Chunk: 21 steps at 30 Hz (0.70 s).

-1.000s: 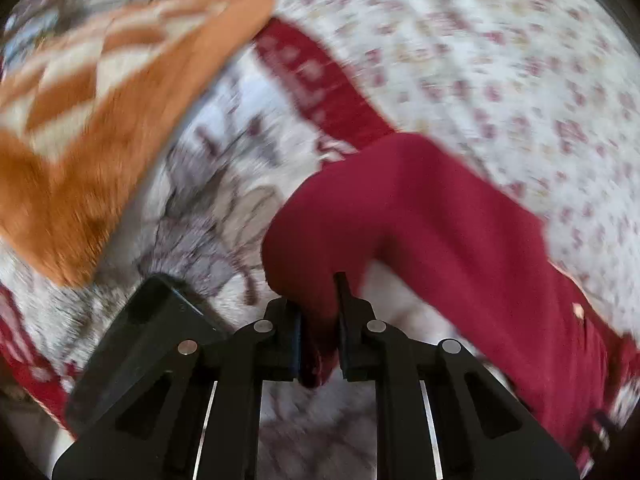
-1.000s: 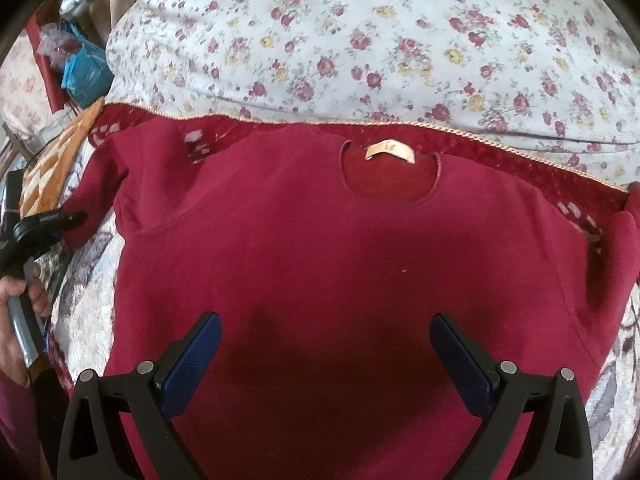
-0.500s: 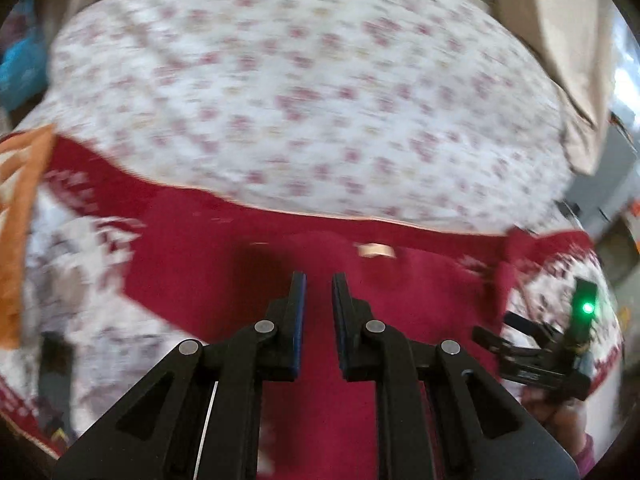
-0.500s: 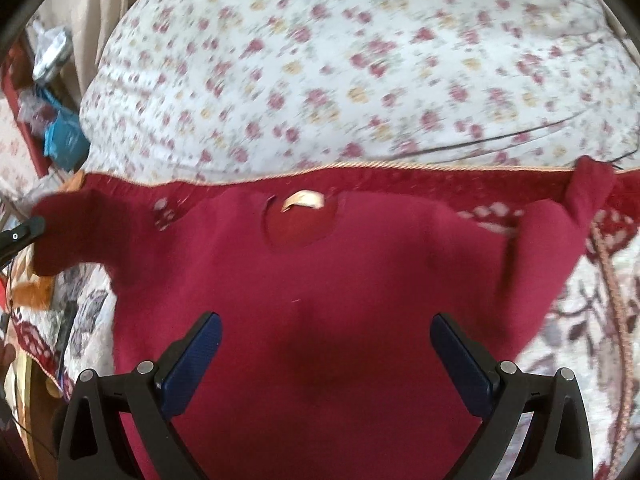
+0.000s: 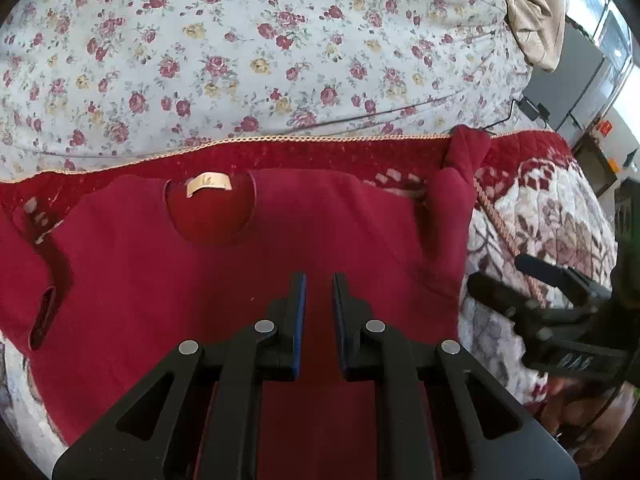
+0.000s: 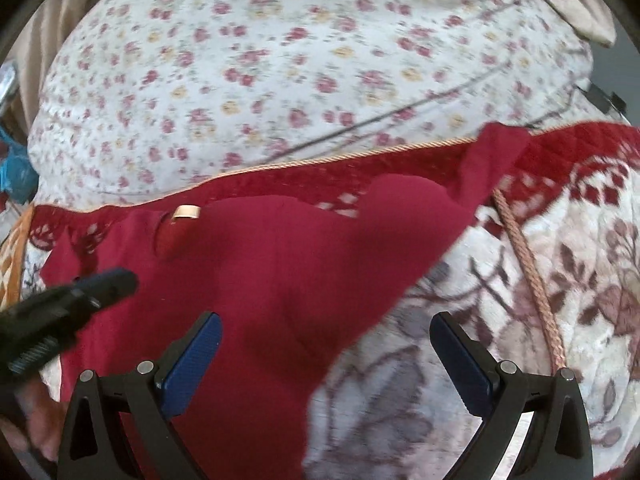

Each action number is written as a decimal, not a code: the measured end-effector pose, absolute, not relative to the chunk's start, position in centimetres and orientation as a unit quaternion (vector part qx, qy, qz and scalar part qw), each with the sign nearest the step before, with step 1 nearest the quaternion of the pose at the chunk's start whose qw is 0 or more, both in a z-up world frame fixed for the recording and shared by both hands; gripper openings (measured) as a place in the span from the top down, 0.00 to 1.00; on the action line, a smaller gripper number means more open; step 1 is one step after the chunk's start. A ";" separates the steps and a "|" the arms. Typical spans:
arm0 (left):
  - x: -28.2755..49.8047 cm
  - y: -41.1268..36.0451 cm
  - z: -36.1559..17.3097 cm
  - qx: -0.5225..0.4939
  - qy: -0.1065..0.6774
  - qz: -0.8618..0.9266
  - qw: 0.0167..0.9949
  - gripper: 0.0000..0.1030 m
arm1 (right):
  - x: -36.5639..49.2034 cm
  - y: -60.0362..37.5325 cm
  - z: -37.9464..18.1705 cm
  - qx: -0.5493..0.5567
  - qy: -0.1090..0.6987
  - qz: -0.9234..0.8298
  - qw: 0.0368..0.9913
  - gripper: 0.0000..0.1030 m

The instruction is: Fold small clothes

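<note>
A small dark red sweater (image 5: 304, 240) lies flat on the bed, its neck label (image 5: 209, 184) toward the floral pillow. Its left sleeve (image 5: 44, 312) is folded in over the body, cuff showing. Its right sleeve (image 5: 456, 200) runs up to the blanket's border. My left gripper (image 5: 319, 280) hovers over the sweater's middle, jaws nearly together with a narrow gap, holding nothing. My right gripper (image 6: 325, 322) is wide open and empty over the sweater's right edge (image 6: 360, 312). It also shows in the left wrist view (image 5: 532, 292); the left gripper shows in the right wrist view (image 6: 80, 292).
A floral white pillow or quilt (image 5: 260, 48) fills the far side. A red and cream patterned blanket (image 6: 560, 280) with a braided cord (image 6: 524, 252) lies under the sweater. An orange checked cloth (image 6: 16, 248) sits at the left. A beige cloth (image 5: 532, 12) lies at the far right.
My left gripper let go of the left sleeve, which now lies folded on the body, and swung over the sweater's middle. My right gripper moved right to the sweater's right edge.
</note>
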<state>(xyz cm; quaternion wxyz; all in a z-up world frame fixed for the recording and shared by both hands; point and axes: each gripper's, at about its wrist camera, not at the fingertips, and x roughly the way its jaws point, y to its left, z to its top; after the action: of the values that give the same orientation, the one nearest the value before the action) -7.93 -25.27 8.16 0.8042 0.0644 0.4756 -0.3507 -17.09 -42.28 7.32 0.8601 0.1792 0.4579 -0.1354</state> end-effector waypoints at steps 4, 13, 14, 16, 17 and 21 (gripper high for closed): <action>-7.4 -21.9 9.7 0.061 0.462 -0.336 0.819 0.88 | -17.5 -42.7 7.2 0.228 0.443 -0.087 0.863 0.00; -3.5 -7.6 8.8 0.038 0.464 -0.199 0.862 0.87 | -10.7 -32.2 7.8 0.235 0.433 0.082 0.866 0.00; -2.9 -5.9 8.3 0.034 0.466 -0.177 0.866 0.87 | -9.8 -30.6 7.8 0.226 0.428 0.095 0.870 0.00; -1.8 -2.8 7.2 0.029 0.470 -0.135 0.872 0.87 | -7.5 -27.3 7.7 0.206 0.427 0.120 0.872 0.00; -1.3 -1.3 6.6 0.022 0.474 -0.116 0.873 0.87 | -6.1 -25.1 7.4 0.197 0.430 0.138 0.871 0.00; -0.1 2.8 4.5 -0.023 0.493 -0.084 0.866 0.87 | -2.2 -20.0 5.8 0.178 0.449 0.168 0.859 0.06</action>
<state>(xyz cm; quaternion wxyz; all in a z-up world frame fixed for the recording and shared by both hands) -0.10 2.85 4.45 0.8657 -0.0226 0.4929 -0.0843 -2.21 -19.99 5.83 0.8592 0.1781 0.4491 0.1683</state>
